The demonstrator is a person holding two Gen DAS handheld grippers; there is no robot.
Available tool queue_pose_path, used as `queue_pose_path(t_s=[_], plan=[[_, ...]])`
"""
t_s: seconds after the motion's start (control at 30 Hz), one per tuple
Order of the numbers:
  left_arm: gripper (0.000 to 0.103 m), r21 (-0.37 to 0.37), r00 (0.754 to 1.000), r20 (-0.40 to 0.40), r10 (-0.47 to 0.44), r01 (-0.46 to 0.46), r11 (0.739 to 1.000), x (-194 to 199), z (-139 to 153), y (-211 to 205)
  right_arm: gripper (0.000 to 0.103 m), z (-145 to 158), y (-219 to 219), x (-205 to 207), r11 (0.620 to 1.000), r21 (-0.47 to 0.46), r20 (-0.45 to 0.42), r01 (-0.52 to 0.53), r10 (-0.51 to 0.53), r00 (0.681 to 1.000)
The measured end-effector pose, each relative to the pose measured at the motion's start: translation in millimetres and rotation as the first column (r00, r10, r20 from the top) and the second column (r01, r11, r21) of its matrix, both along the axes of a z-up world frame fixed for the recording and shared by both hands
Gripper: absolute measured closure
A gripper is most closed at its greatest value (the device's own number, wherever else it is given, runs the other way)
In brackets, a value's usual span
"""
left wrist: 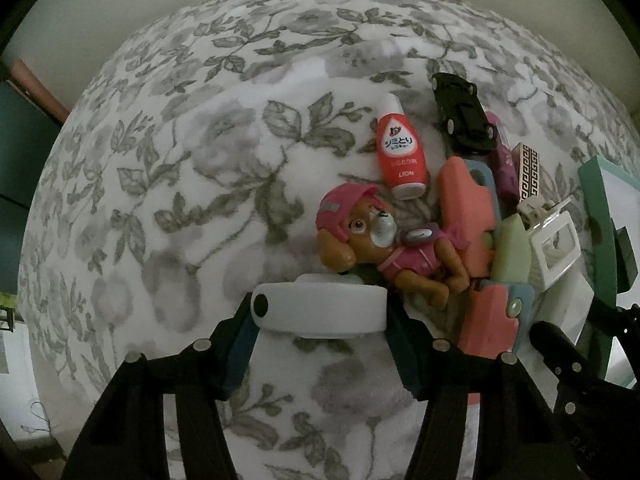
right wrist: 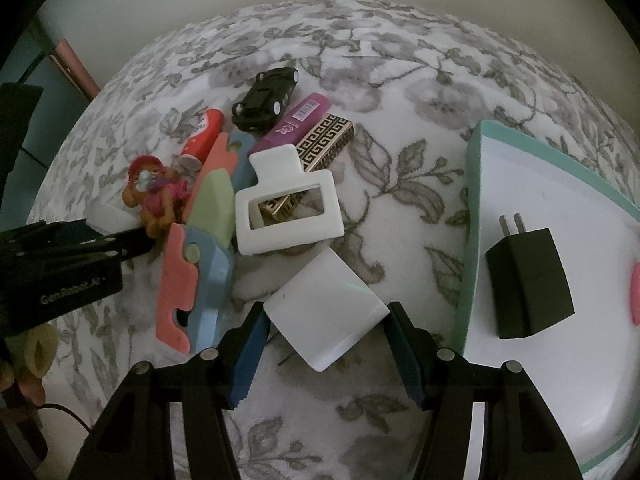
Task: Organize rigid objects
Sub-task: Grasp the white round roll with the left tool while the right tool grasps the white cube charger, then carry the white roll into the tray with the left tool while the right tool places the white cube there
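My left gripper (left wrist: 322, 320) points down at the flowered blanket and is shut on a white oblong case (left wrist: 320, 300) with a black dot at one end; both pads touch its ends. A dog toy figure (left wrist: 372, 240) in a pink cap lies just beyond it. My right gripper (right wrist: 327, 316) is shut on a flat white square box (right wrist: 326, 300), gripped by two opposite corners. To its right stands a teal-rimmed white tray (right wrist: 472, 220) holding a black charger plug (right wrist: 528, 280). The left gripper (right wrist: 92, 248) shows at the left edge of the right wrist view.
A pile lies between the grippers: red bottle (left wrist: 400, 152), black toy car (right wrist: 266, 100), pink, blue and green foam toy (right wrist: 200, 248), white claw clip (right wrist: 288, 208), purple box (right wrist: 296, 120), gold patterned box (right wrist: 328, 140). A pink thing (right wrist: 635, 296) sits at the tray's right edge.
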State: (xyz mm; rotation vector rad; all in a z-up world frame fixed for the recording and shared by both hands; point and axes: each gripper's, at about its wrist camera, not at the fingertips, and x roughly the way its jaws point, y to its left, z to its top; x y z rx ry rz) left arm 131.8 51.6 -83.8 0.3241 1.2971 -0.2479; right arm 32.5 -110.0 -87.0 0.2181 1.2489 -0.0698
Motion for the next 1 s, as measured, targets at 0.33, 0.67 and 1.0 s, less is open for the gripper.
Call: queue_pose_path(t_s=[0.33,0.67,1.0], plan=[[0.041,0.034,0.999,0.038,0.022,-0.023,0.999,-6.8,19.3,-1.5,0.041,0.4,1.0,-2.8,1.000,-0.005,0.017,-0.006,0.006,1.000],[0.041,0.014,0.989,0.138,0.053,-0.055,0.998,-13.4,63.4,2.2,0.042,8.7,-14.4,-8.4,0.998,0.052,0.009,0.042,-0.042,0.999],[0.041,-0.154,0.969,0.235,0.079,-0.044,0.987,-28.9,116.2,-12.3,0.042,52.1,-52.4,-28.4,0.982,0.100,0.065,0.163,-0.170,0.983]])
